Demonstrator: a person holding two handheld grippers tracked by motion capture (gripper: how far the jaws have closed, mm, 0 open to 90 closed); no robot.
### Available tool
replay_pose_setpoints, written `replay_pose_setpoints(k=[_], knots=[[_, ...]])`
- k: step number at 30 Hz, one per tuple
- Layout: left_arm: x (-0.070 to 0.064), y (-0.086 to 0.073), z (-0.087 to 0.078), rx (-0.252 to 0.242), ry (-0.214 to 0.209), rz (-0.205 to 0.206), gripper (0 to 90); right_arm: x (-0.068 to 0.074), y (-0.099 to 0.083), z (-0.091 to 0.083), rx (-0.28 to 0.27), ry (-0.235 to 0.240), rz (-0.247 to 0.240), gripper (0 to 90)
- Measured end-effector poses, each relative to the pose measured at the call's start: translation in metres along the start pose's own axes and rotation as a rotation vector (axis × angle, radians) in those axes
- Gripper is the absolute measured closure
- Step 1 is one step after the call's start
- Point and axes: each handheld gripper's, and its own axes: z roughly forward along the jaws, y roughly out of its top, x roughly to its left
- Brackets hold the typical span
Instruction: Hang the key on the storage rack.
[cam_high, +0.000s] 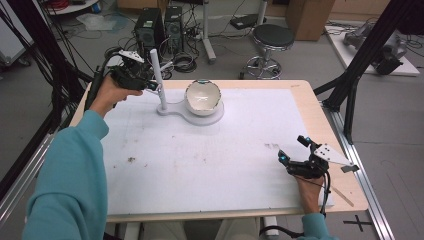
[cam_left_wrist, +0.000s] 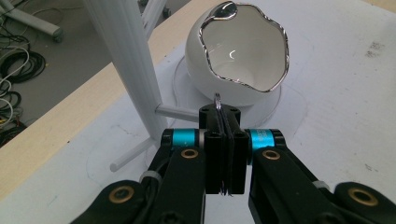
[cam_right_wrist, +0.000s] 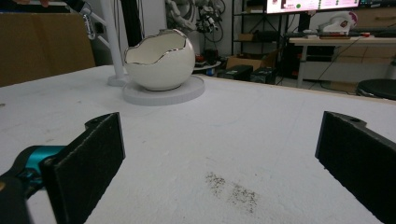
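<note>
A white egg-shaped bowl (cam_high: 203, 97) (cam_left_wrist: 240, 51) (cam_right_wrist: 161, 60) with a jagged silver rim sits on the round base of a white stand (cam_high: 200, 118) at the table's back middle. The stand's upright post (cam_high: 157, 75) (cam_left_wrist: 128, 65) carries short side pegs (cam_left_wrist: 180, 112). My left gripper (cam_high: 149, 86) (cam_left_wrist: 219, 115) hovers beside the post, just short of one peg. It is shut on a thin metal loop (cam_left_wrist: 217, 100) whose tip pokes out above the jaws. My right gripper (cam_high: 293, 149) (cam_right_wrist: 219, 140) rests low over the mat at the front right, open with nothing between its jaws.
A white mat (cam_high: 210, 165) covers the wooden table, with dark smudges (cam_high: 131, 160) (cam_right_wrist: 233, 189) on it. Beyond the far edge stand a stool (cam_high: 271, 37), computer towers (cam_high: 157, 25) and cables. Black frame struts (cam_high: 367, 45) flank the table.
</note>
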Motion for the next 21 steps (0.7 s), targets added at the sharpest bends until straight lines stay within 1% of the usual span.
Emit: replay_pose_setpoints(k=[6, 10, 12, 15, 21], knots=[[0.002, -0.001, 0.0, -0.006, -0.001, 0.001, 88.3, 0.0, 0.0, 0.0, 0.0, -0.001, -0.001, 0.6], [0.003, -0.001, 0.0, -0.007, 0.003, -0.006, 88.3, 0.0, 0.0, 0.0, 0.003, 0.0, 0.002, 0.6], [0.005, -0.001, 0.001, -0.01, 0.011, -0.02, 88.3, 0.0, 0.0, 0.0, 0.0, -0.001, -0.001, 0.6], [0.008, -0.002, 0.001, -0.016, 0.021, -0.029, 88.3, 0.0, 0.0, 0.0, 0.003, 0.0, 0.002, 0.6], [0.011, -0.003, 0.005, -0.01, 0.032, -0.033, 88.2, 0.0, 0.0, 0.0, 0.003, 0.0, 0.001, 0.6]])
